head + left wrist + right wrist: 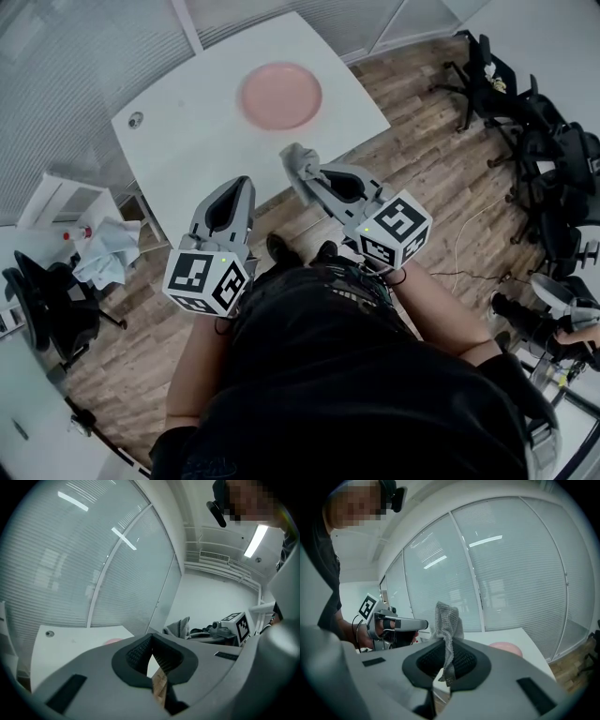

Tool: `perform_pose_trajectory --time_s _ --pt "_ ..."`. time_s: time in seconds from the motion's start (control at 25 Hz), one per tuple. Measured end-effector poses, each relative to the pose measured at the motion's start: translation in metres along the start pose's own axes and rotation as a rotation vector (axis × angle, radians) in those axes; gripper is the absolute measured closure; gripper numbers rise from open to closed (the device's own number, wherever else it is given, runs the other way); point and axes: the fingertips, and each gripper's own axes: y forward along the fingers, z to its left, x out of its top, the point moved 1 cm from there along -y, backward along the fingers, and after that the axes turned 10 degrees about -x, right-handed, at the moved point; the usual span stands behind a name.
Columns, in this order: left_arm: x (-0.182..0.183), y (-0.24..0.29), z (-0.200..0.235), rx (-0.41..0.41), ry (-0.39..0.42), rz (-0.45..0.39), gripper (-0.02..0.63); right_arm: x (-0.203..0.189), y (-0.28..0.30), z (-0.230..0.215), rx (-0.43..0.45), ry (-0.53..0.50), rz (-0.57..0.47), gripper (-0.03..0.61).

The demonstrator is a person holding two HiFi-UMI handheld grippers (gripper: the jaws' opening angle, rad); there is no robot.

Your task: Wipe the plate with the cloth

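Landmark: white table, seen from above, with wooden floor around it. I place everything against this table.

Plate: pink plate lies flat on the table, toward its far side. It is well apart from both grippers.

Cloth: grey mesh cloth is off the table, up in the air at the table's near edge. A bunch stands above the jaws and a short tail hangs below them.

Right gripper: right gripper is pinching the cloth between its pads. I see it held at the table's near edge, pointing across the table toward the plate.

Left gripper: left gripper has its jaws pressed together with nothing in them. It is also at the table's near edge, on the side toward the table's left corner.

Spacing: the two grippers sit side by side before the table, not touching.

Fitting: small round fitting is set in the table top at its left corner.

Surroundings: black office chairs stand off the table's right side. A pale crumpled heap lies off its left side; I cannot tell what it is.
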Motion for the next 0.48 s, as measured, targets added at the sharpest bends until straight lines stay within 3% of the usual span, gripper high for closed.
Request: perform_pose_trajectory --time_s 0.48 --pt "0.003 0.000 -0.010 -0.036 -0.015 -0.015 0.597 0.010 -0.013 0.001 -0.029 -0.016 -0.027 0.543"
